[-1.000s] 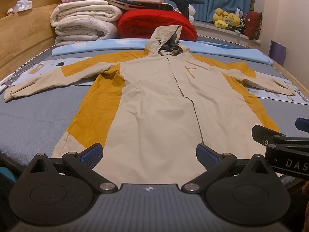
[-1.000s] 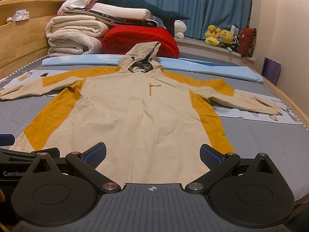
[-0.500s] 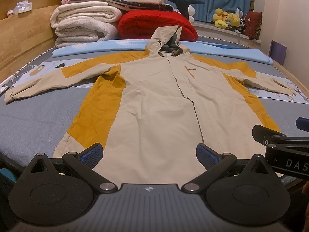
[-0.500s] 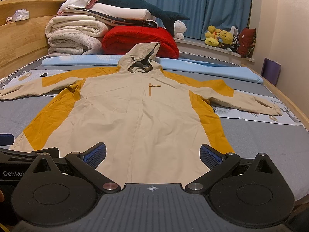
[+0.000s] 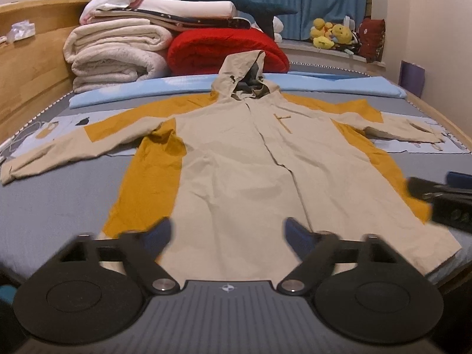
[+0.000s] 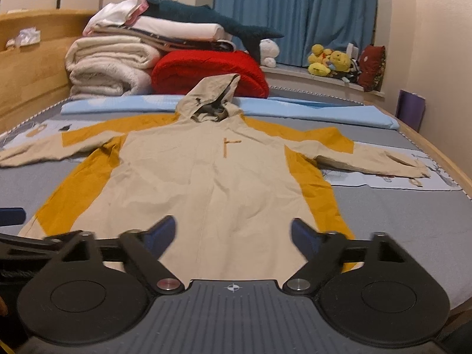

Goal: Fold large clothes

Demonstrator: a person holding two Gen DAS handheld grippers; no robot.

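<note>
A beige hooded jacket point(image 5: 236, 162) with mustard side panels lies spread flat, front up, on the grey bed, sleeves stretched out to both sides. My left gripper point(image 5: 227, 233) hovers over the hem, left of the front seam. Its jaws are closing, blurred, with no cloth pinched between them. My right gripper point(image 6: 234, 231) hovers over the jacket's point(image 6: 212, 183) hem further right, jaws also closing on nothing. Each gripper shows in the other's view: the right gripper point(image 5: 442, 197) at the right edge, the left gripper point(image 6: 11, 215) at the left edge.
Folded white blankets point(image 5: 115, 56) and a red blanket point(image 5: 224, 50) are stacked past the hood, with a plush shark point(image 5: 224, 0) on top. A light blue pad point(image 5: 324, 85) crosses the bed. A wooden bed wall point(image 5: 29, 67) runs along the left; plush toys point(image 5: 330, 34) sit by the curtain.
The blue-padded fingers of both grippers have swung inward and now look blurred. The jacket lies as before, and neither hand has shifted noticeably.
</note>
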